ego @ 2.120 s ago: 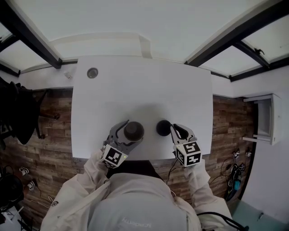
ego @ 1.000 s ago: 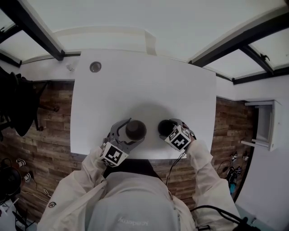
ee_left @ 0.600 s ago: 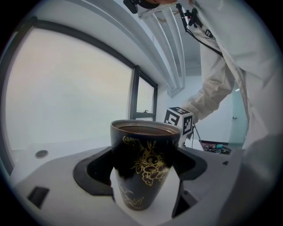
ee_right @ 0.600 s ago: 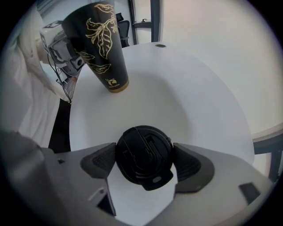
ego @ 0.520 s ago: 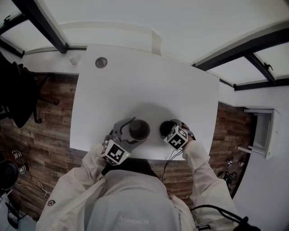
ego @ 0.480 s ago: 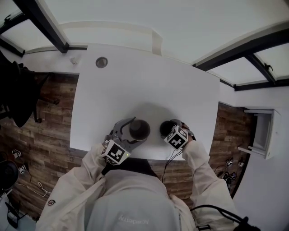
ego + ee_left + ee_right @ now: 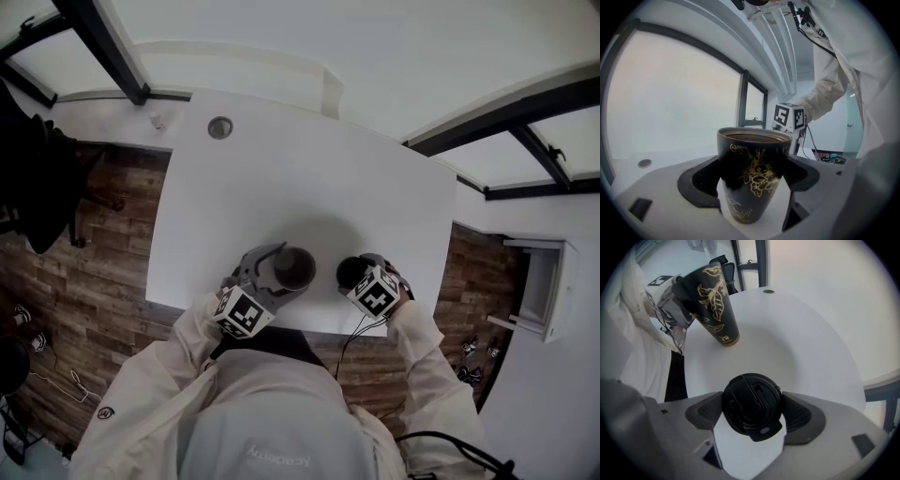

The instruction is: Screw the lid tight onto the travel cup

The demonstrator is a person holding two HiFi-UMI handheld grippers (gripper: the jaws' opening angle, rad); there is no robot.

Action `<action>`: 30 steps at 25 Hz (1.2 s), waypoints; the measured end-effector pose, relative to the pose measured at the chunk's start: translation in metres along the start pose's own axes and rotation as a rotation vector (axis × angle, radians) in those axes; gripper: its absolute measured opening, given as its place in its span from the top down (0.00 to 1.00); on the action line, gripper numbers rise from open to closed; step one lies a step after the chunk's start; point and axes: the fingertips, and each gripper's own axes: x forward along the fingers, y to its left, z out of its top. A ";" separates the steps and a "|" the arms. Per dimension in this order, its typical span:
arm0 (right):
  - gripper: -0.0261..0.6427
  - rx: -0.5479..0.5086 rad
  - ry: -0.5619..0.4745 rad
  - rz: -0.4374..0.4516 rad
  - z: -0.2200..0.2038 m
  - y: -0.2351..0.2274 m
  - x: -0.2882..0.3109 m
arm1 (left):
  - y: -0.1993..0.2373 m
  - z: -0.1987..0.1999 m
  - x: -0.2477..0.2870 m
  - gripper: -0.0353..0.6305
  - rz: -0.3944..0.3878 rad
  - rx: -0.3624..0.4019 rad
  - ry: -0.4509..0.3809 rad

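Observation:
A black travel cup [image 7: 298, 264] with gold leaf print stands upright and uncapped near the table's front edge. My left gripper [image 7: 281, 272] reaches in from the left and is shut on the cup [image 7: 753, 173], a pad on each side of its lower body. To its right, my right gripper [image 7: 354, 276] points straight down over the round black lid [image 7: 346, 271]. In the right gripper view the lid [image 7: 752, 405] sits top side up between the two pads, which press on its rim. Whether the lid is off the table I cannot tell. The cup [image 7: 711, 301] shows beyond it.
The white table [image 7: 281, 178] has a round cable hole [image 7: 220, 127] at its far left corner. The person's sleeves come in over the front edge. Wooden floor lies to the left and right of the table. The right gripper's marker cube [image 7: 790, 117] shows behind the cup.
Two seconds ago my right gripper lay level beside the lid; now it stands over the lid, pointing down, with its jaws around it. The left gripper and cup have kept still.

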 end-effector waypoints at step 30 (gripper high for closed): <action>0.39 -0.594 -0.009 0.056 0.162 0.077 -0.132 | 0.002 0.000 -0.004 0.33 0.036 -0.025 -0.032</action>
